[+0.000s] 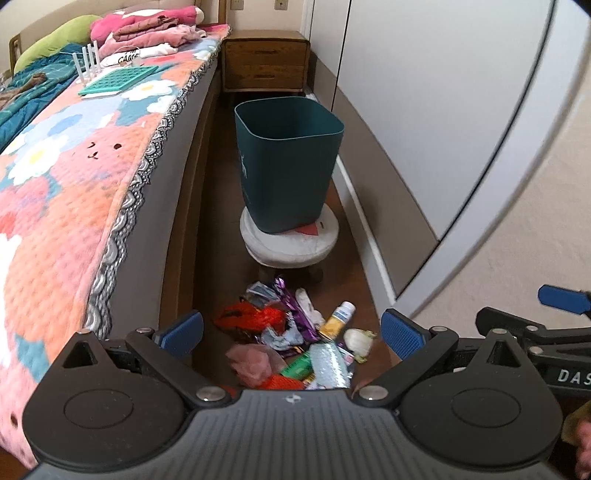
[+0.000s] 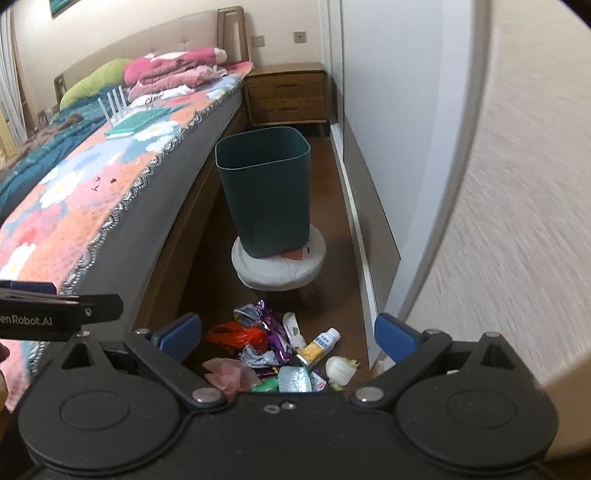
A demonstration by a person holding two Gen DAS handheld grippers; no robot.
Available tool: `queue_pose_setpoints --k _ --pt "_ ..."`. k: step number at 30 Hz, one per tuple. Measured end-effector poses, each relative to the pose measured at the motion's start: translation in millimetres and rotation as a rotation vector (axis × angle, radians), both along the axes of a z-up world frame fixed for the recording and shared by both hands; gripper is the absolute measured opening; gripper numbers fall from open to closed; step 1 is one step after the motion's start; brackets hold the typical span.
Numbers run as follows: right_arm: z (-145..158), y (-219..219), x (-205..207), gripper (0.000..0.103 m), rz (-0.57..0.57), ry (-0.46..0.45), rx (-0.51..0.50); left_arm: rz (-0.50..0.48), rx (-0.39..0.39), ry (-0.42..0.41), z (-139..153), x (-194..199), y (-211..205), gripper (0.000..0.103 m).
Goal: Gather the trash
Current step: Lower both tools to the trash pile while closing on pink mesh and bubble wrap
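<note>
Both grippers hang side by side above a strip of brown floor (image 1: 354,236) that runs between a bed (image 1: 92,177) and a white wardrobe (image 1: 424,110). The left gripper (image 1: 291,334) has its blue pads spread wide with nothing between them, and the right gripper (image 2: 288,334) is likewise released and empty. On the floor just below them lies the trash (image 1: 295,332), a loose heap: a red mesh bag (image 1: 251,317), a purple wrapper (image 1: 291,310), a small yellow bottle (image 1: 338,319) with a white cap, a pink bag (image 1: 251,360), a green packet (image 1: 297,367), a silvery pouch (image 1: 328,363) and a pale vegetable scrap (image 1: 358,341) at the heap's right edge. Just beyond the heap a round white stool (image 1: 288,243) stands on the floor, and a dark green bin (image 1: 288,162) sits upright on its cushion, open at the top. Behind the bin is a wooden nightstand (image 1: 264,61) against the far wall. The bed carries a flowered cover, folded pink clothes (image 1: 147,29) near the headboard and a teal rack (image 1: 118,79) with clear tubes standing in it.
</note>
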State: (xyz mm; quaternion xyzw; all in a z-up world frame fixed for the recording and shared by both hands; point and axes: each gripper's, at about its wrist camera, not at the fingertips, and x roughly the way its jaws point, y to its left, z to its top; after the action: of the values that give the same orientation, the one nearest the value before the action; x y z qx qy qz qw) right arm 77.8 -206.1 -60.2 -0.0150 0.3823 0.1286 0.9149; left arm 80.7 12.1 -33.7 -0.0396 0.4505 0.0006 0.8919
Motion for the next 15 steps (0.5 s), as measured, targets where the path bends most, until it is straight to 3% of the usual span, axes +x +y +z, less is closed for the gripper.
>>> queue_pose_setpoints --k 8,15 --pt "-47.8 19.0 92.1 0.100 0.083 0.058 0.012 0.083 0.069 0.028 -42.4 103.5 26.0 0.103" --pt "-126.4 46.6 171.4 0.093 0.178 0.143 -0.039 0.045 0.067 0.132 -120.5 197.3 35.8 0.103"
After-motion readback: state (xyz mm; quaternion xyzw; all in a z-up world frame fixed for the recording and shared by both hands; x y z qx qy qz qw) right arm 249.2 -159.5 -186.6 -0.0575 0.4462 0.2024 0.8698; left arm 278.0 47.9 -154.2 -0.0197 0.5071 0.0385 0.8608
